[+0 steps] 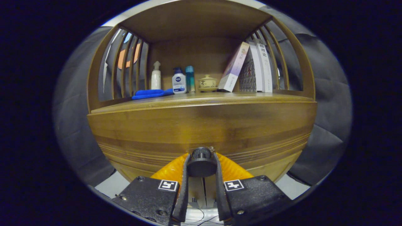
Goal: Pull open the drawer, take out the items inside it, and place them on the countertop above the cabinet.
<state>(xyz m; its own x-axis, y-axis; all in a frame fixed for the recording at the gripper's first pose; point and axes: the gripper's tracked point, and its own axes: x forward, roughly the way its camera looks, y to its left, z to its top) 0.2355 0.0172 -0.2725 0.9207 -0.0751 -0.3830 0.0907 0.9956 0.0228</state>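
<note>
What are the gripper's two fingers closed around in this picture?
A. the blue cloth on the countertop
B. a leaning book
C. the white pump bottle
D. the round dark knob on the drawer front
D: both fingers of the gripper press the sides of the knob on the drawer front.

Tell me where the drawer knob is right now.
The drawer knob sits between the gripper fingers, which are closed on it, at the cabinet's drawer front below the countertop.
</note>
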